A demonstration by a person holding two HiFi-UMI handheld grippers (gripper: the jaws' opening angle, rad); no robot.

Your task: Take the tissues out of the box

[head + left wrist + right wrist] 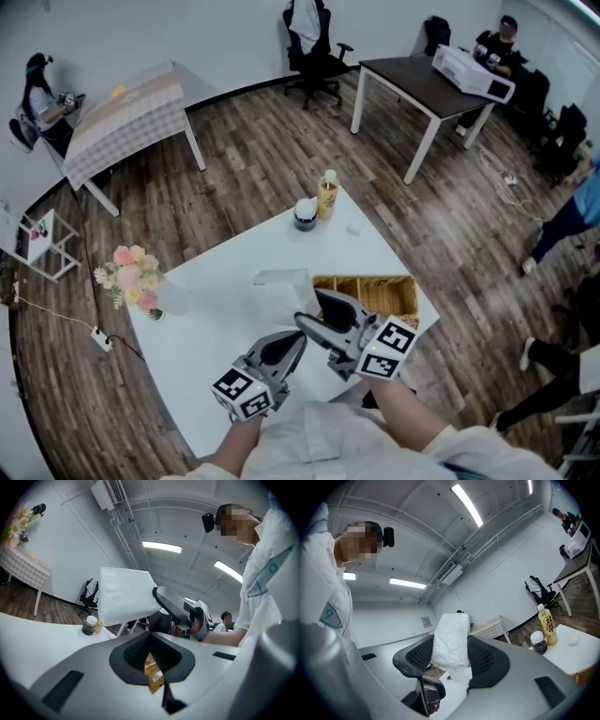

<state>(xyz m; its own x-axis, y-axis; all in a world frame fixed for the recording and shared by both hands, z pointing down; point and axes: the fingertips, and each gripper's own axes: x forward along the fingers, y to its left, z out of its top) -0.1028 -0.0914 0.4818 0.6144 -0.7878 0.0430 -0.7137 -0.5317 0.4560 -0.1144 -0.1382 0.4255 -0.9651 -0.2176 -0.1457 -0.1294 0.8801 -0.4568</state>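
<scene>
A white plastic-wrapped tissue pack (279,284) is held over the white table (211,309), to the left of a wicker basket (394,292). My right gripper (309,307) is shut on it; in the right gripper view the tissue pack (451,637) stands upright between both black pads. The left gripper view shows the same pack (123,596) raised, with the right gripper (161,597) clamped on its edge. My left gripper (296,339) sits just below and left of the right one, its jaws together and holding nothing. Through the slit under its tips (151,641) I see wicker.
A yellow drink bottle (327,195) and a dark jar with a white lid (305,215) stand at the table's far corner. A flower bunch (131,277) is at the left edge. Other tables, office chairs and several people are around the room.
</scene>
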